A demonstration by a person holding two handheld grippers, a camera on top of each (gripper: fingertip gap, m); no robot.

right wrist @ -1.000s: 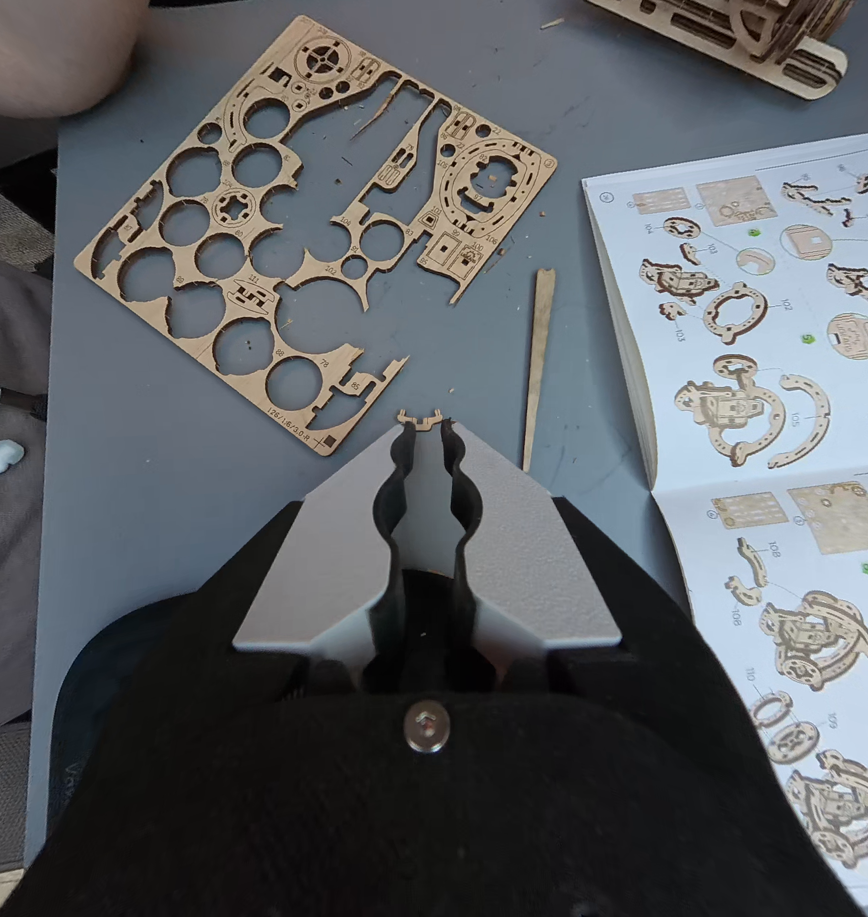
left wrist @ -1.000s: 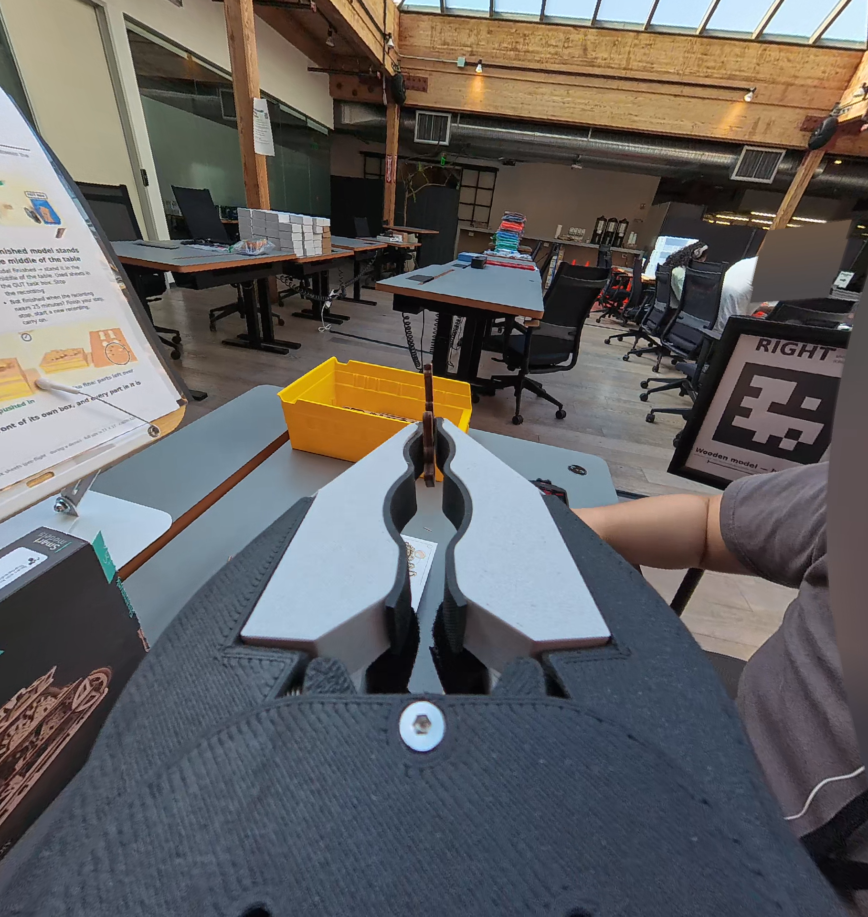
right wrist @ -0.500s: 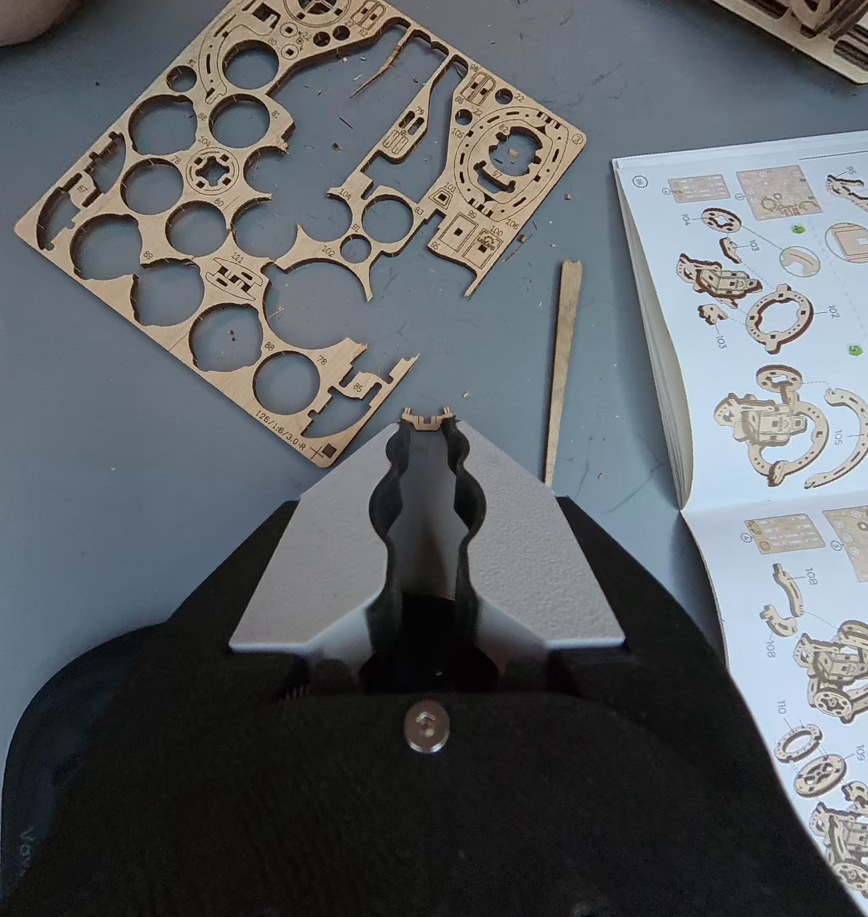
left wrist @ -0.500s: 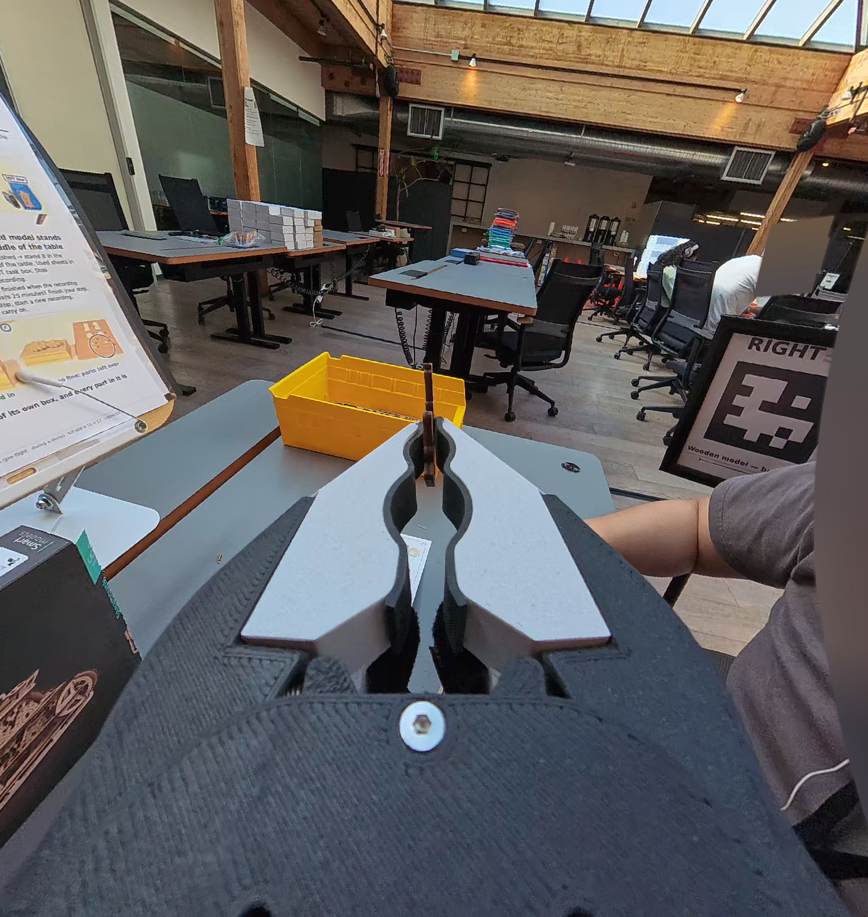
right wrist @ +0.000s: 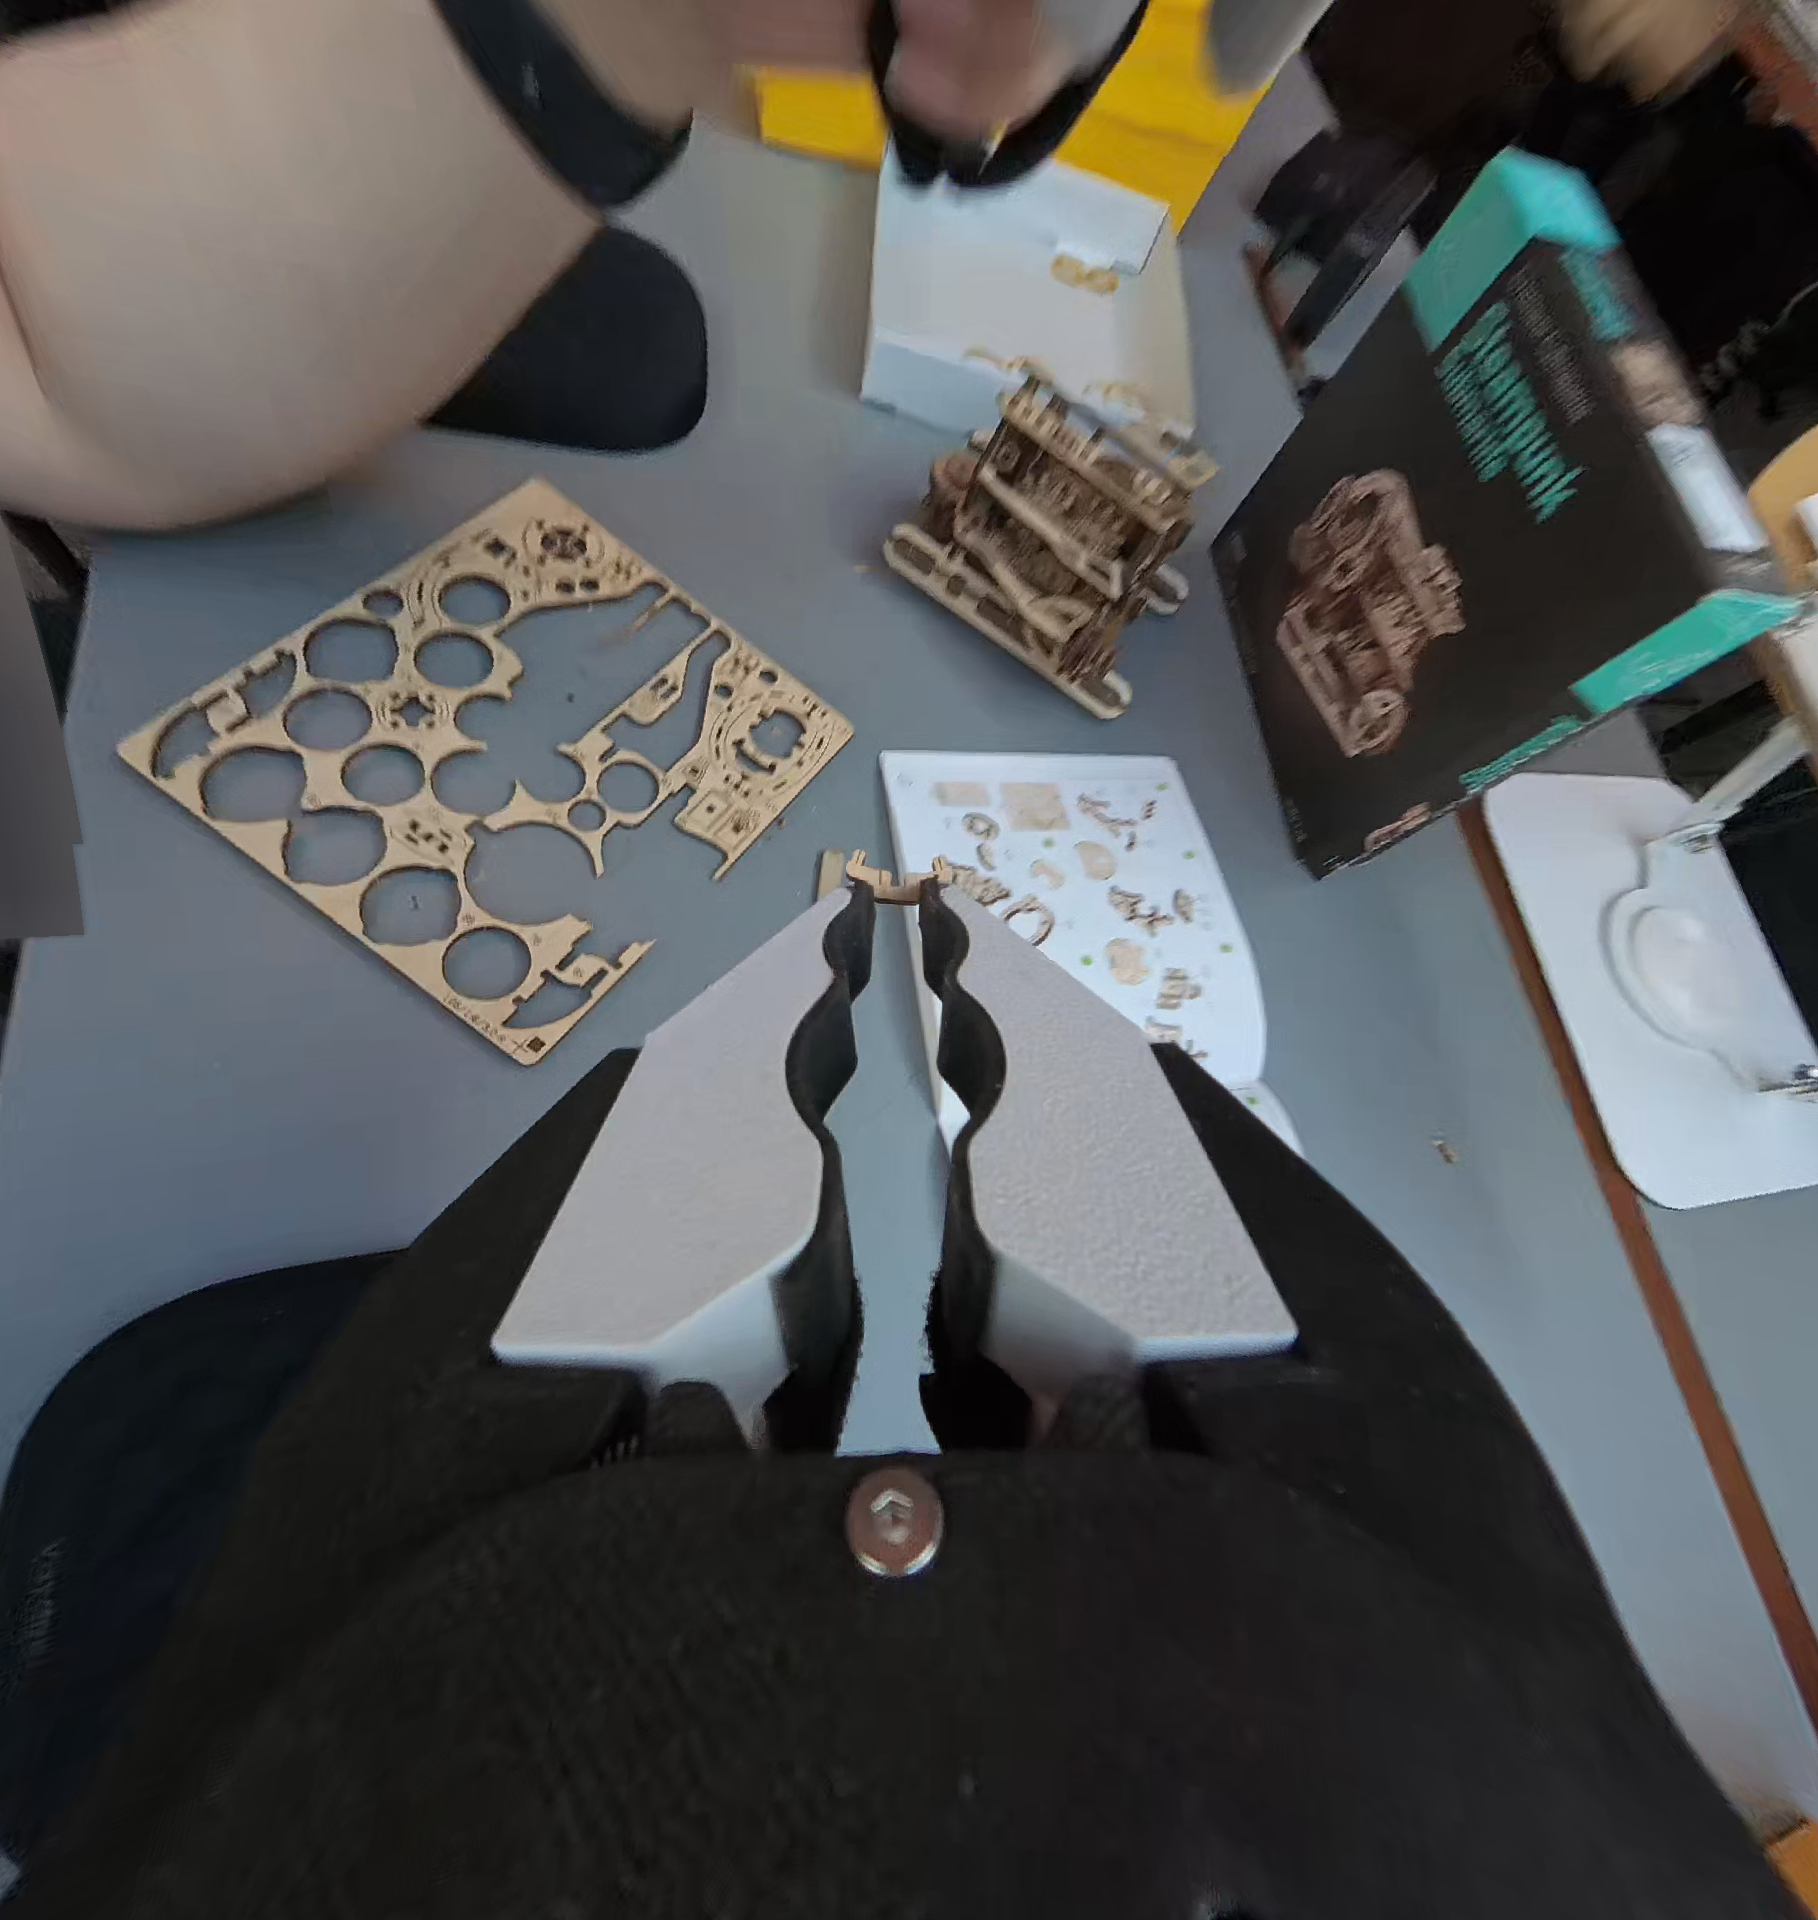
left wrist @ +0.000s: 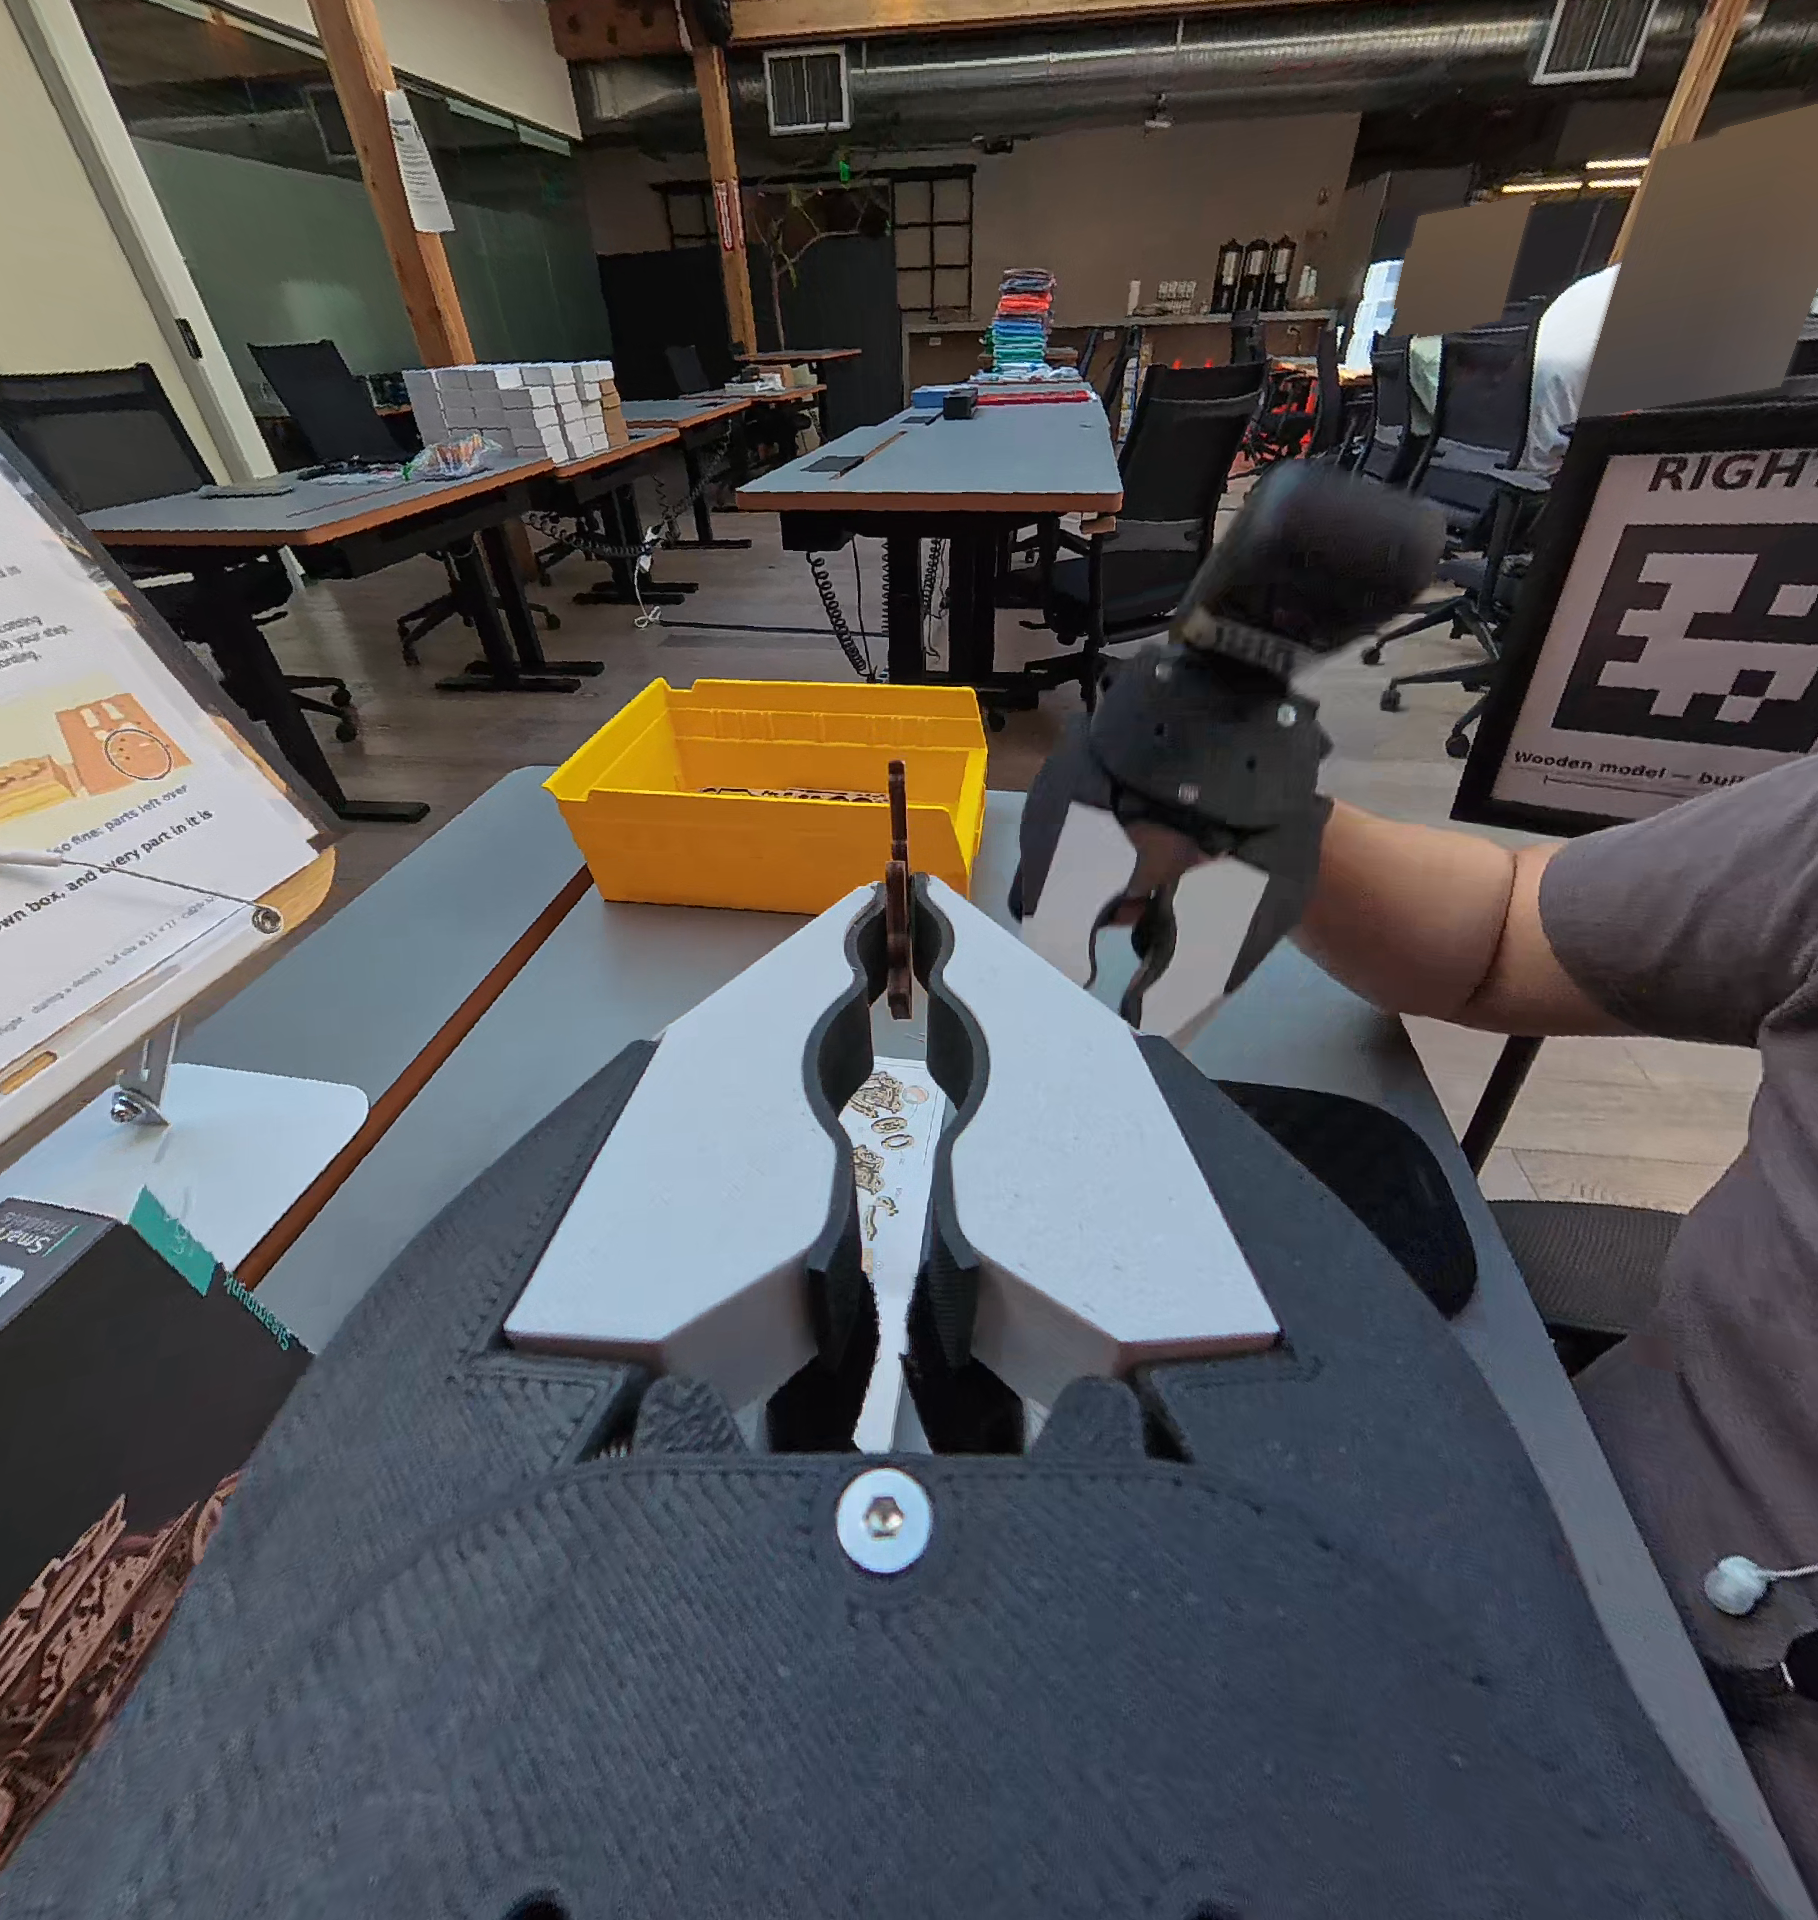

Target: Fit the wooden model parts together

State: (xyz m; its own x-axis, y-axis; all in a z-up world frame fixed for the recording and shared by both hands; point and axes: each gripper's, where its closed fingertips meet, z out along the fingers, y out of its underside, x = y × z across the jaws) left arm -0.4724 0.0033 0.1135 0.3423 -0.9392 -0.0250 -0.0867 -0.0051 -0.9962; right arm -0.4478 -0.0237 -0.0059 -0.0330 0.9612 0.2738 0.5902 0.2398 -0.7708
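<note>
My left gripper is shut on a thin dark wooden part, held edge-on and upright above the table. My right gripper is shut on a small pale wooden clip part, raised high over the table; it also shows blurred in the left wrist view, to the right of the left gripper. Below lie a punched-out wooden sheet, the half-built wooden model and an open instruction booklet.
A yellow bin stands at the table's far side. A black kit box stands at the right, a white box behind the model, a white stand base near the right edge. A framed sign and my arm are at the right. Tip to tip, the grippers are about 12 centimetres apart. Between my right fingertips and the half-built wooden model there is roughly 25 centimetres.
My right gripper rose well above the table with the clip part, bringing the model and box into view, and moved into the left wrist view. My left gripper tilted slightly down.
</note>
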